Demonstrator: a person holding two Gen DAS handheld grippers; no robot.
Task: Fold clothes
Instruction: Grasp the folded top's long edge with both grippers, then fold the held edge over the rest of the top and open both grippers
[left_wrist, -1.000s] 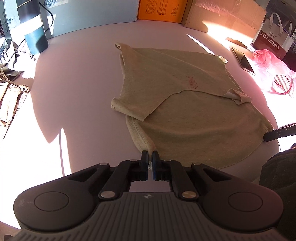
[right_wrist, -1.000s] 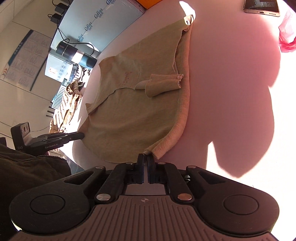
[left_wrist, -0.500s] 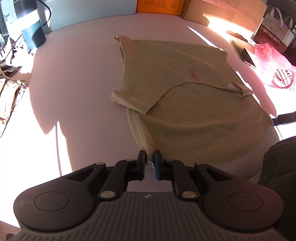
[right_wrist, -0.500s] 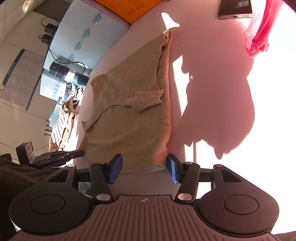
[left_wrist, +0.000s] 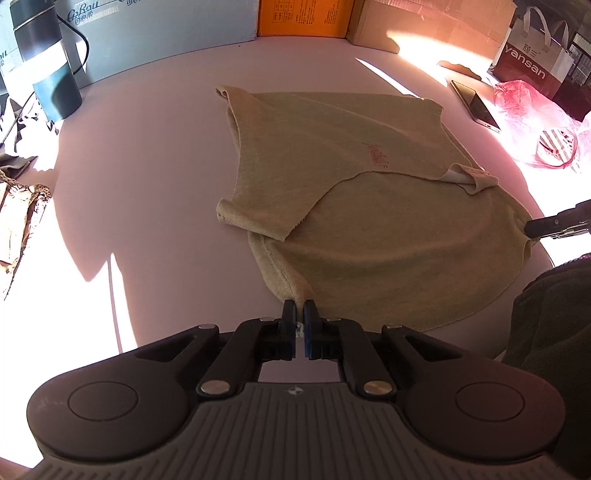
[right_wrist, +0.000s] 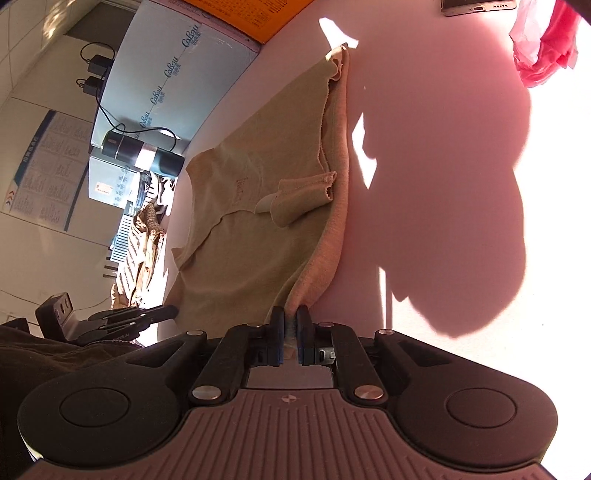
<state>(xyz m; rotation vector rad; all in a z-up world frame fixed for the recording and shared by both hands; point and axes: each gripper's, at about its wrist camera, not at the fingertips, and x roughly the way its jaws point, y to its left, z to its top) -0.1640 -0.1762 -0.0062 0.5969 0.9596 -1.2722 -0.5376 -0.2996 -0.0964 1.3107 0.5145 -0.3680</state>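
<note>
A beige knit garment (left_wrist: 369, 229) lies flat on the pink table (left_wrist: 147, 166), both sleeves folded in over its body. My left gripper (left_wrist: 300, 308) is closing its jaws on the near left hem corner, and the pads pinch the fabric. In the right wrist view the same garment (right_wrist: 258, 236) stretches away from my right gripper (right_wrist: 290, 315), whose jaws are closing on the near right hem corner with cloth pressed between the pads. Each gripper shows in the other's view, the right gripper (left_wrist: 532, 225) at the garment's right edge and the left gripper (right_wrist: 170, 312) at its left.
A phone (left_wrist: 474, 105), a red plastic bag (left_wrist: 532, 110) and a paper shopping bag (left_wrist: 532, 55) sit at the far right. Cardboard boxes (left_wrist: 424, 22) and an orange box (left_wrist: 303, 16) line the back. A dark cylinder (left_wrist: 44, 62) stands far left, patterned cloth (left_wrist: 22, 221) below it.
My right gripper opened wide off the hem corner, then shut on it again. The left gripper loosened a little and closed back on its corner. The garment stayed flat.
</note>
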